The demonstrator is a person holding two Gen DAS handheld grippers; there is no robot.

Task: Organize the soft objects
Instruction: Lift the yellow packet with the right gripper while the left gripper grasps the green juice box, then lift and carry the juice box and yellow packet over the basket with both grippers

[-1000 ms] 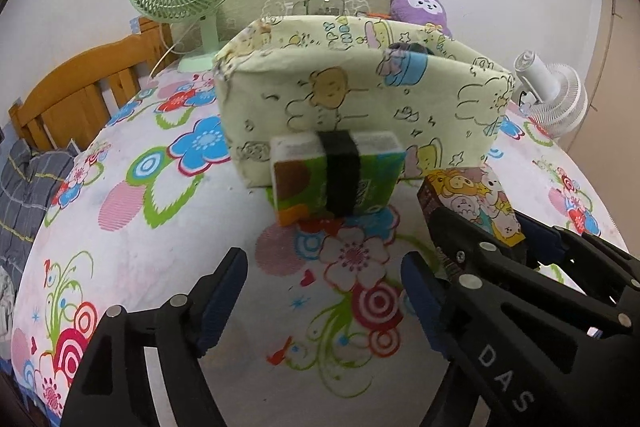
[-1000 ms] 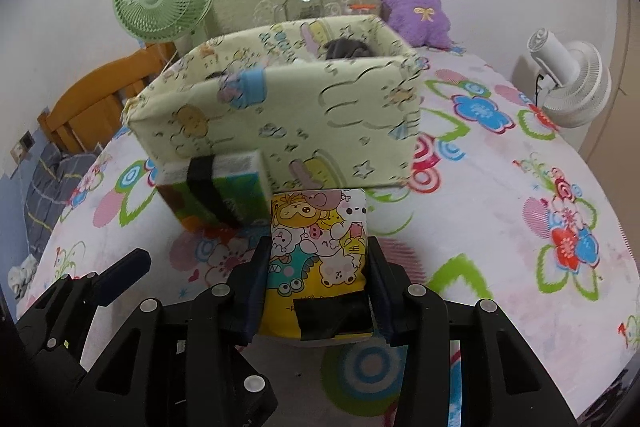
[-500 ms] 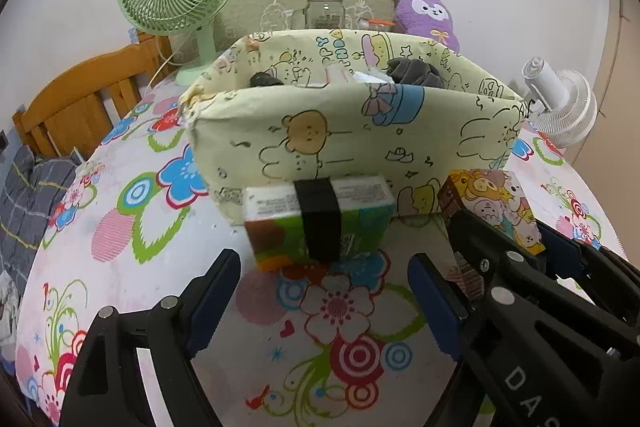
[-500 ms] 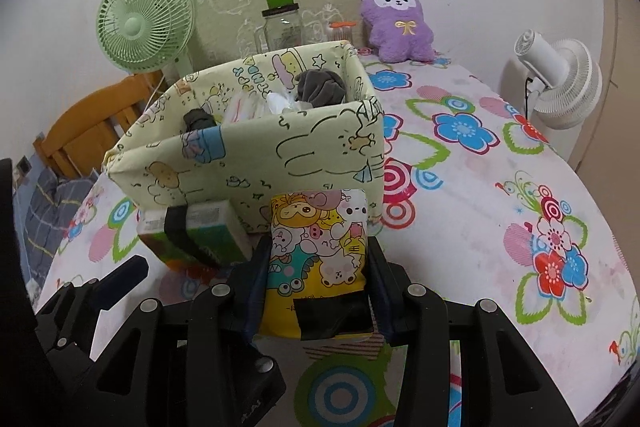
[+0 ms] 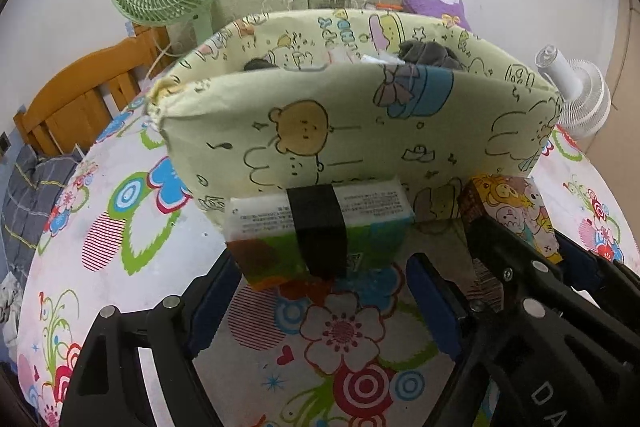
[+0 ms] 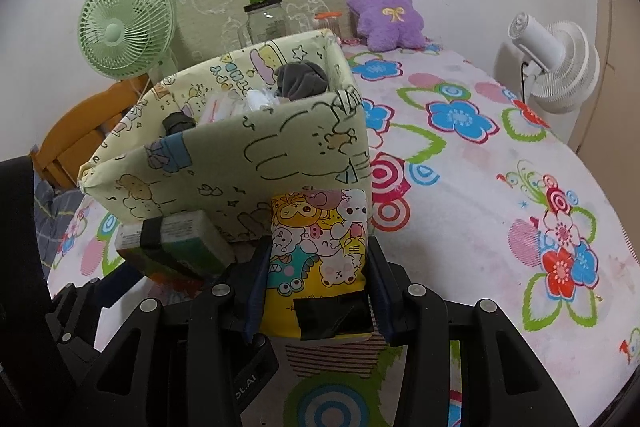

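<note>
Cartoon tissue pack (image 6: 316,259) clamped in right gripper (image 6: 316,291) jaws, just before fabric bin (image 6: 240,147); left gripper (image 5: 320,303) jaws spread wide, flanking green tissue pack (image 5: 320,231) on bench (image 6: 480,187).

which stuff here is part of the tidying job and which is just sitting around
In the job: fabric bin; cartoon tissue pack in the right gripper; green tissue pack before the open left gripper.

Lying about: green fan; white fan; glass jar; purple plush.

Both grippers now sit closer to the fabric bin (image 5: 360,131), the left gripper's (image 5: 320,307) open fingers flanking the green tissue pack (image 5: 320,231).
</note>
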